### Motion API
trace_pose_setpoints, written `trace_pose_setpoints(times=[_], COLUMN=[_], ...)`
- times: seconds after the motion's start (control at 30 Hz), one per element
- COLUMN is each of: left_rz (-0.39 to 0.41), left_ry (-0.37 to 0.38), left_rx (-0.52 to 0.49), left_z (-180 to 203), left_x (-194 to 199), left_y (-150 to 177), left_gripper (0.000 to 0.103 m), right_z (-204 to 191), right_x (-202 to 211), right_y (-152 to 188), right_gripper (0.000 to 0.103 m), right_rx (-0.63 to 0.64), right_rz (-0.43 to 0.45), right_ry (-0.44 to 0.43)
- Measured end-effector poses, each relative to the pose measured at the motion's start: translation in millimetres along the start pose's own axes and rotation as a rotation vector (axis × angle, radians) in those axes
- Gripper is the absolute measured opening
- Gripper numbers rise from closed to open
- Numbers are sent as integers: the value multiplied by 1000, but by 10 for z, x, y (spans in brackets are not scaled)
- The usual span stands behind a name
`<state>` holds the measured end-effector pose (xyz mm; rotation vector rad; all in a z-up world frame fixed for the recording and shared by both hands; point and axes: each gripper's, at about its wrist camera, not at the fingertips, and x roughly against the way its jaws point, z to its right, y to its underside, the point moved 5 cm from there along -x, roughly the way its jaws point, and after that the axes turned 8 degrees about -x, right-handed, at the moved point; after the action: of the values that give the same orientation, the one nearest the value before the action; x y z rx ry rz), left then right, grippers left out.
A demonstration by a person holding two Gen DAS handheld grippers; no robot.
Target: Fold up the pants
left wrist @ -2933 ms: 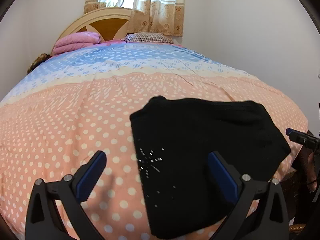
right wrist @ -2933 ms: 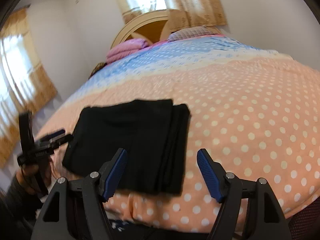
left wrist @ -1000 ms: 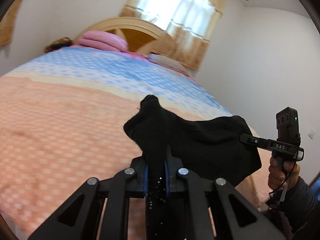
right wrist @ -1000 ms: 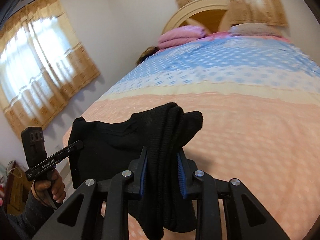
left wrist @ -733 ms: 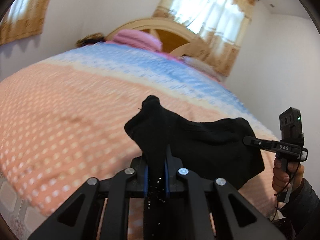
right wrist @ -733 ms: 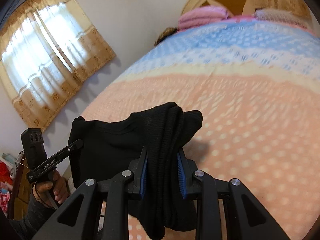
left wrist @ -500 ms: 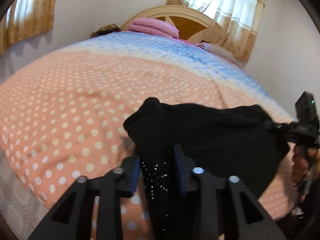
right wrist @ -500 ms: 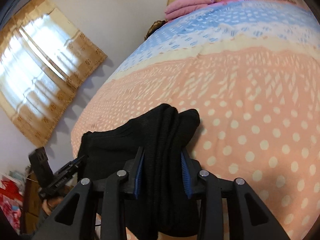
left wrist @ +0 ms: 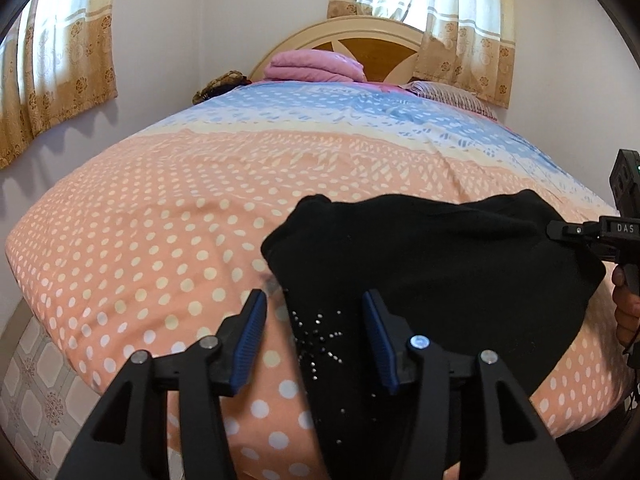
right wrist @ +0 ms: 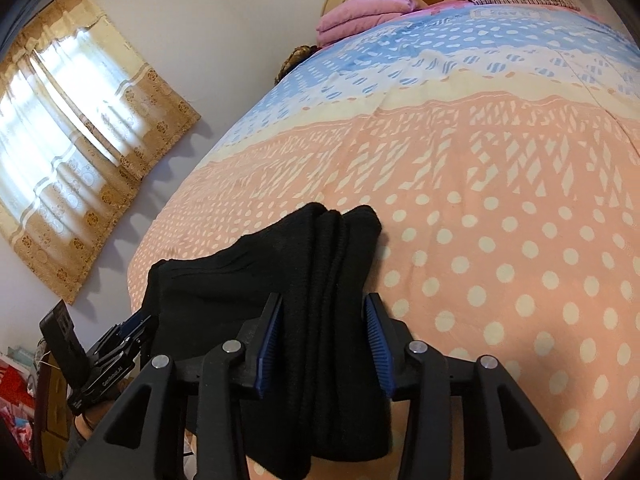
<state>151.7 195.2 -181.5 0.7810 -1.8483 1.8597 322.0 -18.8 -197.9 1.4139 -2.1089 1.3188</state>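
A: What was the room like?

B: A bed (left wrist: pixel 160 208) w/ a dotted peach cover, blue band toward 12 o'clock. Wooden arched headboard (left wrist: pixel 360 46), pink folded blanket (left wrist: pixel 316 66), striped pillow (left wrist: pixel 448 94). Lace-and-gold curtains (right wrist: pixel 76 136) on white walls, tiled floor at 8 o'clock.

A: And the pants?

B: Black knit pants (left wrist: pixel 432 264), folded in a thick soft pile, lay at the near bed edge; small shiny studs on the left end.

A: The tongs?

B: Left gripper (left wrist: pixel 316 336) and right gripper (right wrist: pixel 324 340) were both spread, blue ribbed pads either side of the cloth. Half a sec before they were pinching it; now they had let go.
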Motion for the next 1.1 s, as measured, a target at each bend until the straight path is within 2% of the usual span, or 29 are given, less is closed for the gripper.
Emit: trace_pose_setpoints(times=[0.03, 0.17, 0.23, 0.3, 0.37, 0.5, 0.63, 0.83, 1.1], left_rz=[-1, 2, -1, -1, 11, 12, 55, 126, 186], left_ry=[3, 5, 10, 1, -9, -17, -38, -33, -23], left_rx=[3, 16, 18, 7, 10, 11, 1, 0, -8], left_z=[4, -13, -10, -5, 7, 49, 121, 231, 426], left_x=[5, 30, 55, 105, 168, 284, 535, 902, 1161], left_y=[5, 40, 53, 54, 68, 64, 21, -73, -165], left_gripper=[53, 67, 67, 73, 82, 83, 96, 98, 98], right_z=[-10, -22, -20, -13, -7, -41, -144, -377, -584], right_x=[15, 23, 62, 174, 286, 508, 777, 1176, 1510], right_y=[6, 22, 23, 38, 73, 182, 303, 625, 985], right_gripper=[46, 51, 59, 65, 66, 66, 66, 67, 69], right_rx=[5, 30, 36, 38, 52, 88, 131, 225, 300], right_rz=[5, 14, 34, 88, 130, 192, 255, 333, 373], right_ry=[13, 51, 82, 137, 177, 238, 268, 296, 299])
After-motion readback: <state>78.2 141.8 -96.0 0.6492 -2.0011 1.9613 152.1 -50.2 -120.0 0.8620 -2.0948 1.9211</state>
